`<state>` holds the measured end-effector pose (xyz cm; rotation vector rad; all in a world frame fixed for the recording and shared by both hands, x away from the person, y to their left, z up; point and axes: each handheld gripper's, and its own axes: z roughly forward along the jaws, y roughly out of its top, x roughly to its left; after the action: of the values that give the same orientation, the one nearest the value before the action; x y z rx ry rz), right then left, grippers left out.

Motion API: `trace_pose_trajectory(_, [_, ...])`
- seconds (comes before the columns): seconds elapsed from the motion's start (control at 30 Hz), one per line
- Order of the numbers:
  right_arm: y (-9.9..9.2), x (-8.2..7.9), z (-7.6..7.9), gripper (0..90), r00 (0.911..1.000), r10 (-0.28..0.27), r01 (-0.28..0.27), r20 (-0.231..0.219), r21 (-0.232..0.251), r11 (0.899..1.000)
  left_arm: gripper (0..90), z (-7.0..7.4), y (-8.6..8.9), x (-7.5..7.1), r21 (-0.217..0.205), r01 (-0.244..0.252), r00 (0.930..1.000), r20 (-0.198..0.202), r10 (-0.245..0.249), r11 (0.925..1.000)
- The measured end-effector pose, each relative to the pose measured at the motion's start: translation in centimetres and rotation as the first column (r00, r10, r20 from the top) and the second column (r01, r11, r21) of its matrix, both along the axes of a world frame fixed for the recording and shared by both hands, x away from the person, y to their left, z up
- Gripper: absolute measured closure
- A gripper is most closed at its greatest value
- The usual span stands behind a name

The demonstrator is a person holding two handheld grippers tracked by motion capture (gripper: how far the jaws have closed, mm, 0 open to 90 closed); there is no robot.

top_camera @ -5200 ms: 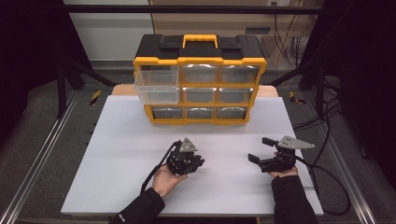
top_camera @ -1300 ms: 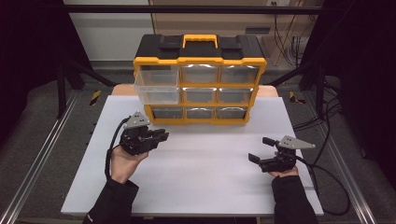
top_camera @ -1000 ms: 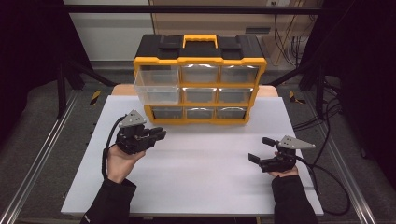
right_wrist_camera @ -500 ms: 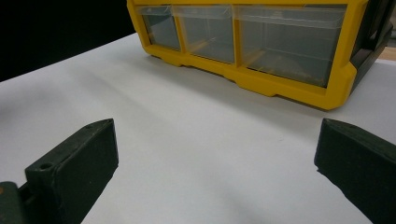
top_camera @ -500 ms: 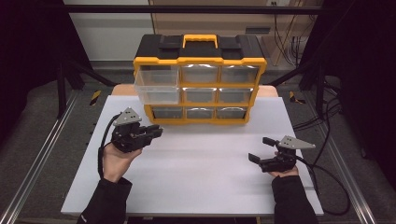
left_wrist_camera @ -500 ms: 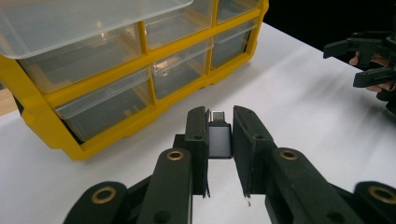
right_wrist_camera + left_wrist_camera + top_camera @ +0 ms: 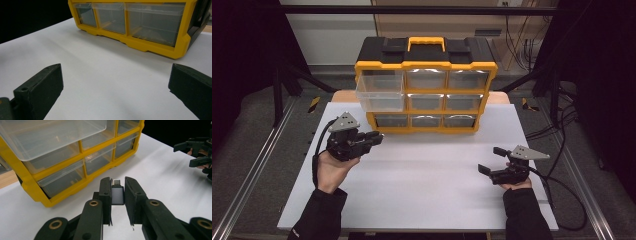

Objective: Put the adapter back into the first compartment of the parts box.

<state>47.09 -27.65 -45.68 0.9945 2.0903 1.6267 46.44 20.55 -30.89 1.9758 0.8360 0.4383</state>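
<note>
Item: small grey adapter with a metal plug end, pinched between the jaws of the left claw, which was held above the white tabletop just in front of the organiser's lower left corner. Item: yellow-and-black drawer organiser, standing at the far middle of the tabletop, three rows of clear drawers; its upper left drawer was pulled out, projecting past the frame. Item: right claw, resting low at the right near side of the tabletop, well apart from the organiser, jaws spread wide with nothing between them.
</note>
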Motion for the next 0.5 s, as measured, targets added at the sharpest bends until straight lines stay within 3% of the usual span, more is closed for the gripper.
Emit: trace_pose_trajectory(0.5, [0.0, 0.0, 0.0, 0.4, 1.0000, 0.002, -0.002, -0.001, 0.000, 1.000, 75.7, 2.0, 0.2, -0.3, 0.014, -0.003, 0.9994, 0.034, 0.002, 0.9999])
